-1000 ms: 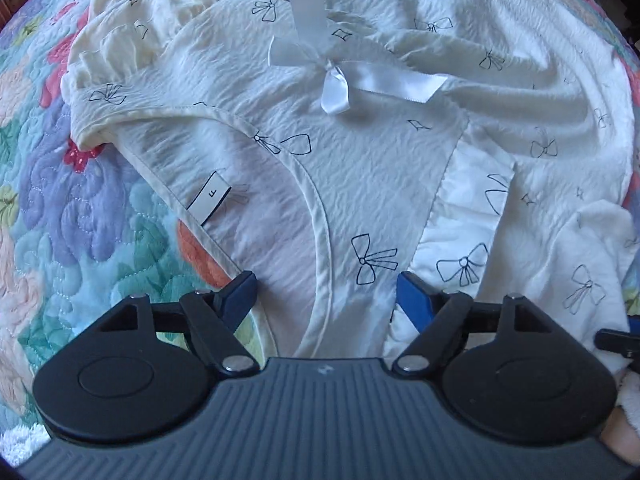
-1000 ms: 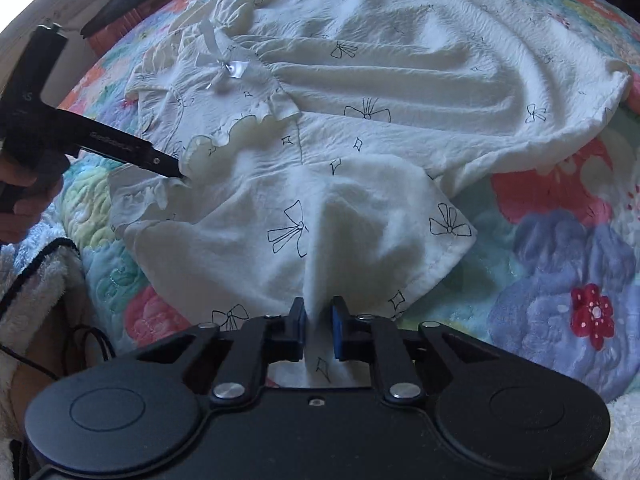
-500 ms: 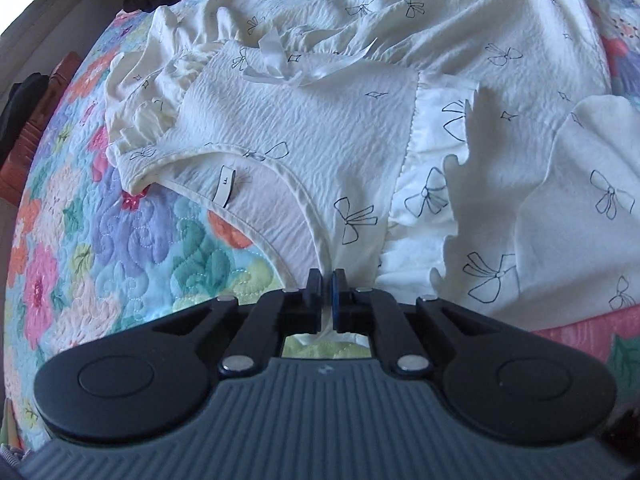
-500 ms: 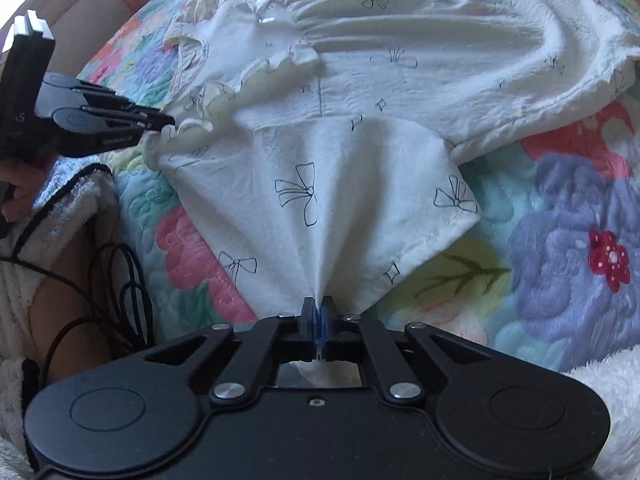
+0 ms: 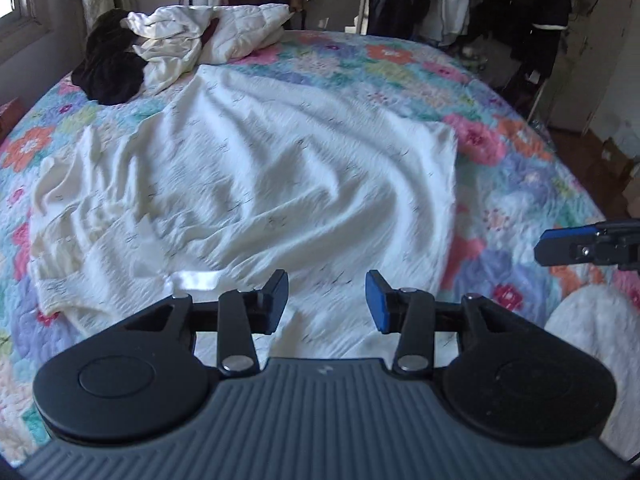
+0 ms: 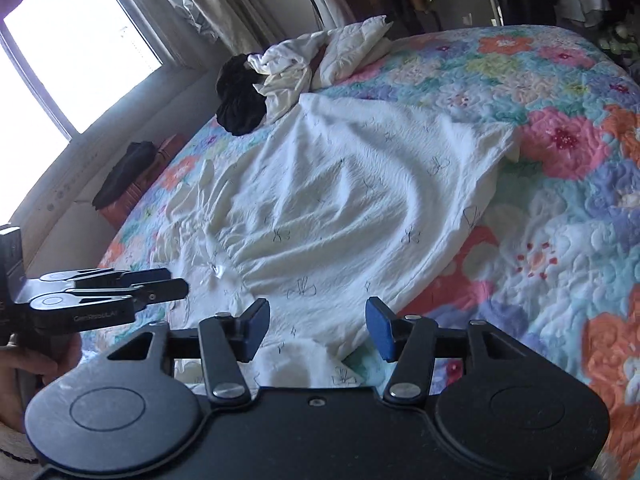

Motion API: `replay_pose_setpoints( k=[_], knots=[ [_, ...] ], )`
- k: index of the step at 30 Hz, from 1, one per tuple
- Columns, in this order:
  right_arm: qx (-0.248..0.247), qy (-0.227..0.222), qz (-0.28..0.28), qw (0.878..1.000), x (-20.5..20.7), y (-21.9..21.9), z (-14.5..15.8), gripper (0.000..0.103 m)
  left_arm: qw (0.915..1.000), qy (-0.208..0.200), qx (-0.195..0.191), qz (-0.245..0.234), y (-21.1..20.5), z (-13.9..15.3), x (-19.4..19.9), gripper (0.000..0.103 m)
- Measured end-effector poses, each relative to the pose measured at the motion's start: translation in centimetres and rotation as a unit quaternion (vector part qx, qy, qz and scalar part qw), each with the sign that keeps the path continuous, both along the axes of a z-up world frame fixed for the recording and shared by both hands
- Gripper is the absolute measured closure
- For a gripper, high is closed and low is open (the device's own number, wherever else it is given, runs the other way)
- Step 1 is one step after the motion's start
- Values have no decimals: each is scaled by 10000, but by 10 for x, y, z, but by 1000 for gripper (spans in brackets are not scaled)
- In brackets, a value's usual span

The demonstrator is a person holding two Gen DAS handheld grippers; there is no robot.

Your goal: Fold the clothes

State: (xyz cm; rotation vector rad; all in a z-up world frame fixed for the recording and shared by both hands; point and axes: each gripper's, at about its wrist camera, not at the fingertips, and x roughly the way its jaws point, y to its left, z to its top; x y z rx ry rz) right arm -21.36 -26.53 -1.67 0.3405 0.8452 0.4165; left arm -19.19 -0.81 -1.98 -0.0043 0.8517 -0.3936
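Cream bow-print garment [image 5: 256,184], spread rumpled on the floral quilted bed [image 5: 500,128]; left gripper [image 5: 327,301] and right gripper [image 6: 317,329] above its near edge, fingers spread, holding nothing; step judged between folds, next needing fresh pinches on an edge.

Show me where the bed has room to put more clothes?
Bare quilt lies right of the white dress, and beyond it. The far left corner is crowded with a clothes pile.
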Motion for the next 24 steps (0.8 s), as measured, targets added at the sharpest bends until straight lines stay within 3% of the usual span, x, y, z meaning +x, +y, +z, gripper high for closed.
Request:
replay_pose_setpoints(
  k=[4,6,9,13,15,20,24],
  knots=[
    [109,43,-350,9993,21,-33,12,40,9972,470,-574,-101,-51,-11,47,61],
    [33,214,-576,9981,45,-47,9,37,9976,462,-509,-77,-75,-17,64,61],
    [20,592,-1020,9930,96,-67,-7,35,9980,465,-427,95,-101,-29,99,61],
    [730,1431,-1282,9786,163,-79,-57,35,9953,756,-459,391,-111,-52,145,61],
    [773,1564,-1648,9708,180,-82,-77,35,9945,835,-339,525,-111,-61,163,61],
    [1068,1195,-2367,9583,205,-100,-115,35,9933,922,-304,633,-102,-72,193,61],
    [2019,572,-2652,9411,219,-113,-148,37,9922,938,-149,808,-89,-85,201,61]
  ],
)
